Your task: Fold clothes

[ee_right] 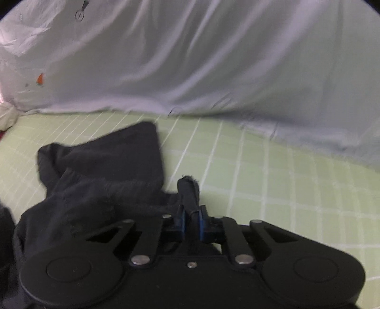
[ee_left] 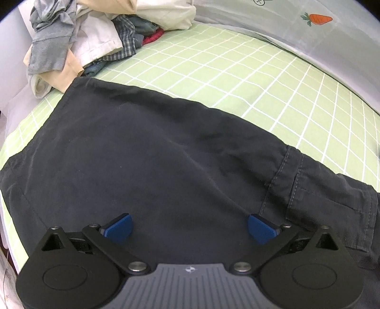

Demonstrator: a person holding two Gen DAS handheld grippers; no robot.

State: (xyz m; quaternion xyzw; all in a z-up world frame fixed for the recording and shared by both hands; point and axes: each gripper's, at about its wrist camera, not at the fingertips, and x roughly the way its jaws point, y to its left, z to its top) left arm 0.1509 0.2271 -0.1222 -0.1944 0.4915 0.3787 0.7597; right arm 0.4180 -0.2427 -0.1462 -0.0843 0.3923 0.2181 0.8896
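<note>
A dark navy garment, likely trousers or shorts point(ee_left: 154, 152), lies spread on the green checked sheet point(ee_left: 225, 78). In the left wrist view my left gripper point(ee_left: 190, 227) is open, its blue pads point(ee_left: 120, 228) wide apart just above the dark cloth. In the right wrist view my right gripper point(ee_right: 191, 222) is shut on a bunched edge of the dark garment point(ee_right: 104, 171), with a small tuft of cloth point(ee_right: 188, 187) sticking out past the fingertips. The rest of that cloth trails to the left over the sheet point(ee_right: 273, 180).
A heap of unfolded clothes point(ee_left: 78, 35), grey, cream, plaid and red, sits at the far left corner of the bed. A pale quilt with a carrot print point(ee_left: 318, 19) runs along the far side; it also fills the back of the right wrist view point(ee_right: 190, 59).
</note>
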